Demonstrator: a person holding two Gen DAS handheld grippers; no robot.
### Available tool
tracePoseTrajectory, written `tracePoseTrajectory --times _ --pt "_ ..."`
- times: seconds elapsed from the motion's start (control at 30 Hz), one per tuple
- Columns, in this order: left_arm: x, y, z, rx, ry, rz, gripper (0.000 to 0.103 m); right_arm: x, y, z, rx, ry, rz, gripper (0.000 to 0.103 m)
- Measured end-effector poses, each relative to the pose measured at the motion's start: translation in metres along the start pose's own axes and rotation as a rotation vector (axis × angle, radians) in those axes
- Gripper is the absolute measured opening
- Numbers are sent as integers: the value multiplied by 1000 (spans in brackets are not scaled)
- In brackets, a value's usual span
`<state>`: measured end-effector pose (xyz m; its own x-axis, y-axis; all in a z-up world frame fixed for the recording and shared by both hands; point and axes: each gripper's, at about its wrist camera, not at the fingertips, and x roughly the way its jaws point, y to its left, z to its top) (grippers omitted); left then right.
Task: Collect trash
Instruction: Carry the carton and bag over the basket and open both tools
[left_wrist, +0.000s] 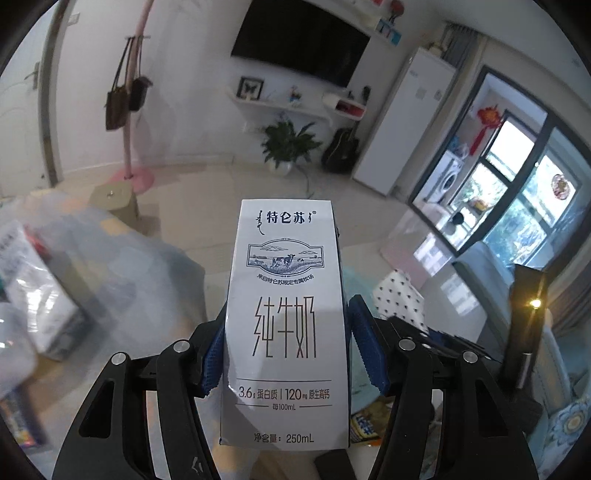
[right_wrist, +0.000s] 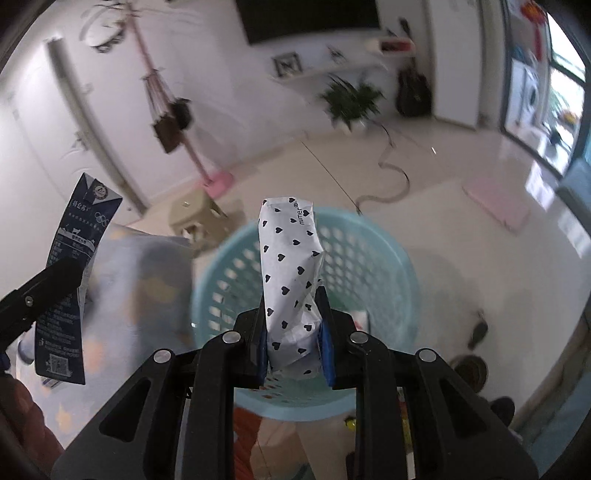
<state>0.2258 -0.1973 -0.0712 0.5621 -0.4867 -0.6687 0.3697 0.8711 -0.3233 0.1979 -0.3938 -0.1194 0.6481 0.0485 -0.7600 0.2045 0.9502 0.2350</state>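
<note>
My left gripper (left_wrist: 286, 343) is shut on a white 250 mL milk carton (left_wrist: 286, 321), held upright in the air. The same carton shows its dark blue side in the right wrist view (right_wrist: 70, 280), at the far left. My right gripper (right_wrist: 293, 336) is shut on a white wrapper with black hearts (right_wrist: 290, 273). It holds the wrapper above the open mouth of a light blue perforated waste basket (right_wrist: 388, 266). The wrapper also shows in the left wrist view (left_wrist: 397, 295).
A clear plastic sheet over a table (left_wrist: 110, 258) lies at left, with a box (left_wrist: 40, 288) under it. A beige stool (right_wrist: 195, 218), a pink stand base (right_wrist: 218, 182), a floor cable (right_wrist: 391, 184) and a potted plant (right_wrist: 349, 101) stand on the tiled floor beyond.
</note>
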Motion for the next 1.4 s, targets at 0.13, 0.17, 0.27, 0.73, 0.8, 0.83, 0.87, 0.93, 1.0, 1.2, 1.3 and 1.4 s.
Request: tracePoseTrajectory --times 0.13,0.17,0.27,0.73,0.8,0.83,0.87,0.93,1.0,1.2,1.3,1.4 --pt "40 1 -2 -38 73 0 59 32 -21 -5 48 80 -10 21" --pt "44 2 -3 -40 80 2 59 39 -22 -6 53 94 -12 22" --pt "64 4 -7 -57 122 0 60 51 -22 -7 57 118 -20 22" --pt "27 -8 -6 53 20 29 78 38 -24 -3 87 69 3 65" --pt "17 -11 -7 77 0 34 78 32 -20 -3 82 58 10 65" --pt "13 -11 -8 85 -9 38 78 29 -18 -3 81 54 12 65" --pt "7 -11 -8 88 -19 40 78 25 -14 -3 78 48 18 65" --pt "-4 -8 -9 87 -38 39 78 19 -7 -3 66 36 26 65" --pt "-16 -4 -8 78 -54 38 78 12 3 -4 48 23 40 65" --pt "-69 21 -8 61 -145 61 78 -8 37 -7 0 -10 82 65" --pt "-98 36 -10 68 -189 94 78 -16 60 -10 -31 -18 107 65" --pt "-126 56 -14 62 -223 124 78 -25 84 -14 -70 -25 137 65"
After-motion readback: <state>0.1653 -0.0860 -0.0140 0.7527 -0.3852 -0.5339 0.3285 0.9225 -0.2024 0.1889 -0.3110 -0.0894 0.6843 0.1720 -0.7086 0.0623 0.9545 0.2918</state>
